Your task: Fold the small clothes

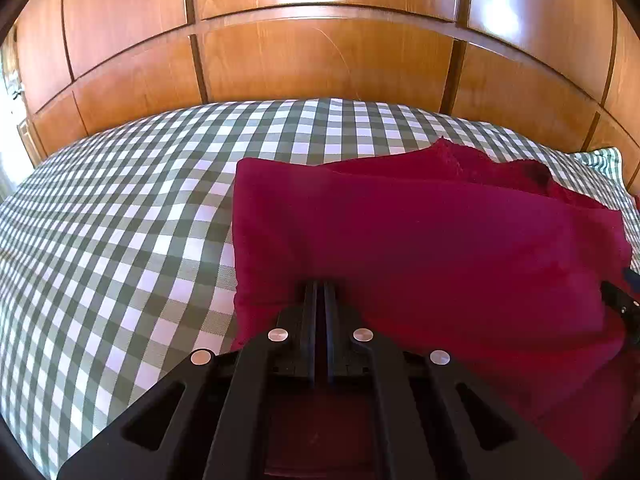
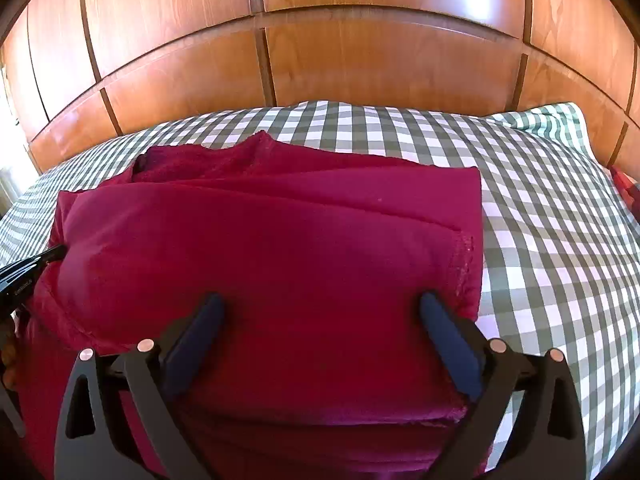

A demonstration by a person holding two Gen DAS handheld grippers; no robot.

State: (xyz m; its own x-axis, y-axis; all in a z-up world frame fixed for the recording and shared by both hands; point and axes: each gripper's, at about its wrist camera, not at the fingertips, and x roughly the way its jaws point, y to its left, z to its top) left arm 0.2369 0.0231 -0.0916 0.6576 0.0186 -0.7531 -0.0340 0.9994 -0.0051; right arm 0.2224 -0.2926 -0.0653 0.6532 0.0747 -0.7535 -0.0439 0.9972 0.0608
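Note:
A dark red garment (image 1: 420, 240) lies folded in layers on the checked bedcover (image 1: 120, 220), with its ribbed hem bunched at the far side. My left gripper (image 1: 320, 286) is shut, its fingers pressed together at the garment's near left part, and a thin strip of red shows between them. In the right wrist view its fingertip (image 2: 56, 254) pokes into the garment's (image 2: 260, 240) left edge. My right gripper (image 2: 322, 300) stands wide open just over the garment's near right part, with red cloth below both blue pads (image 2: 448, 340) and nothing pinched. One right finger (image 1: 620, 300) shows at the left wrist view's right edge.
The green-and-white checked bedcover (image 2: 540, 220) spreads out on all sides of the garment. A wooden panelled wardrobe (image 2: 320, 60) rises right behind the bed. A small red thing (image 2: 624, 184) peeks in at the far right edge. Bright light comes from the left.

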